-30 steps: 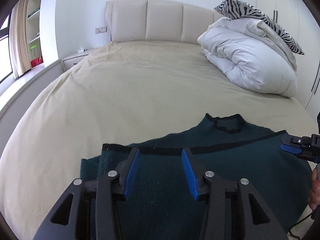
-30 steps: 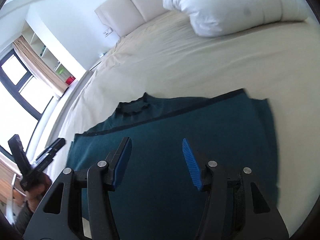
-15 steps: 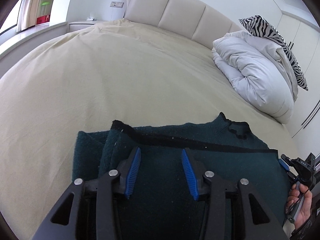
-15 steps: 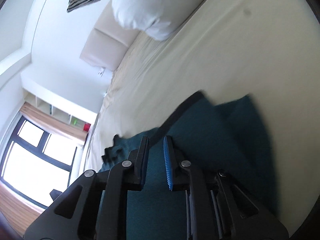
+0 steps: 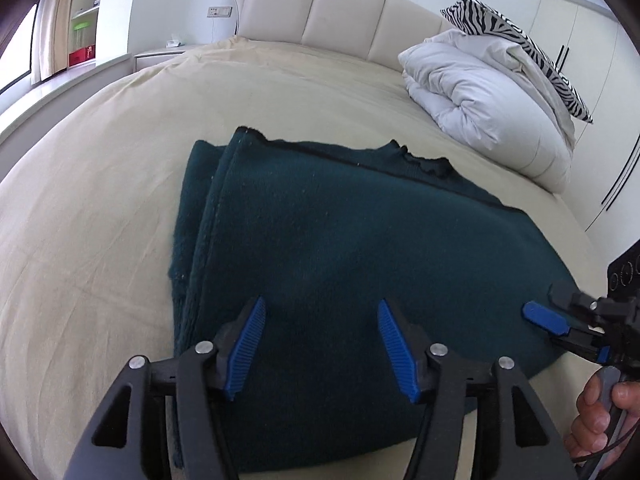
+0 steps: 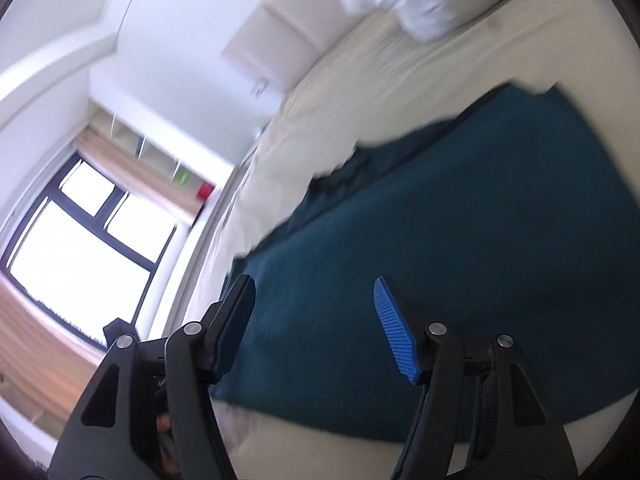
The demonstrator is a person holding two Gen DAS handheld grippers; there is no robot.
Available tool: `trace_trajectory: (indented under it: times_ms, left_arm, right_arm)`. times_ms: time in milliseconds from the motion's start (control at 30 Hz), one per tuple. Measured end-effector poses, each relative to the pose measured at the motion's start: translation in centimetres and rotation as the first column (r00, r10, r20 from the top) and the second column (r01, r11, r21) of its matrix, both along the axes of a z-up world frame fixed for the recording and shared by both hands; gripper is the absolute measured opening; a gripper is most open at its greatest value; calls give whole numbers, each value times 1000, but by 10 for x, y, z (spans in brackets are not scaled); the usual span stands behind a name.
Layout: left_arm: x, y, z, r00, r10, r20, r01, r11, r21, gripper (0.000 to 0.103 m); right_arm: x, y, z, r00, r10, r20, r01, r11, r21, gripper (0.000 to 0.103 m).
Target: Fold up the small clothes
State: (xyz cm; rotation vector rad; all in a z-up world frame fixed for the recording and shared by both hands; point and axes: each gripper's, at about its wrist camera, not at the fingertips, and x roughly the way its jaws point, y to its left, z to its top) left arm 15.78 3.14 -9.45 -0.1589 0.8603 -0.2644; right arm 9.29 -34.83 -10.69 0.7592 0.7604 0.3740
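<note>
Dark green sweater [image 5: 360, 264] lies folded and flat on the cream bed sheet [image 5: 100, 184], near the bed's foot.
Left gripper [image 5: 320, 344] hangs over the sweater's near edge, fingers spread, holding nothing. Right gripper [image 6: 316, 320] sits at the sweater's right edge, fingers likewise spread and empty. White duvet [image 5: 488, 100] is piled beyond the sweater, by the headboard [image 5: 320, 12].

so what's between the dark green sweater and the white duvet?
Only bare cream bedsheet, seen in the left wrist view: the dark green knit sweater and the bundled white duvet lie apart, with nothing resting on the stretch between them.
</note>
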Motion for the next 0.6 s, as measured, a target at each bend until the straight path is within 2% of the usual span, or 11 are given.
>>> trace_trajectory:
  times_ms: [67,100,133,167,233,300,400,467,500,533,600]
  left_arm:
    - [-1,7,-2,1000,-10,-8,10,1000,-16,58]
    - [-2,11,-2,1000,-14,-15,13,1000,-27,57]
    - [-1,15,-2,1000,-18,-21,17,999,-31,55]
    - [-2,16,-3,1000,-20,-22,19,999,-34,54]
    - [-3,18,-5,1000,-19,-25,18,999,-45,52]
    - [-4,17,-5,1000,-16,-24,15,999,-35,52]
    - [-6,13,-5,1000,-19,-25,18,1000,-10,52]
    - [-6,14,-5,999,-19,-27,19,1000,-8,52]
    - [-5,14,-5,999,-19,-27,19,1000,-10,52]
    - [-5,14,-6,999,-20,-27,20,1000,-12,52]
    - [-5,16,-6,999,-21,-27,20,1000,-17,52]
  right_arm:
    - [7,36,-22,994,89,-70,-91,996,-25,60]
    - [9,42,-33,990,88,-111,-93,995,-40,55]
    - [8,39,-40,991,76,-108,-80,996,-34,47]
    - [5,31,-43,994,63,-94,-64,998,-17,45]
    - [-6,1,-47,994,-18,-108,19,1000,9,44]
    - [-26,-36,-46,989,-106,-104,107,994,-4,43]
    - [-53,-82,-48,956,-263,-131,265,964,1,40]
    - [-73,-105,-39,922,-363,-135,363,931,-28,45]
    - [-84,-110,-32,896,-423,-137,415,906,-83,47]
    - [-93,-117,-26,883,-452,-129,441,891,-104,49]
    - [-105,-118,-13,882,-460,-102,451,887,-99,53]
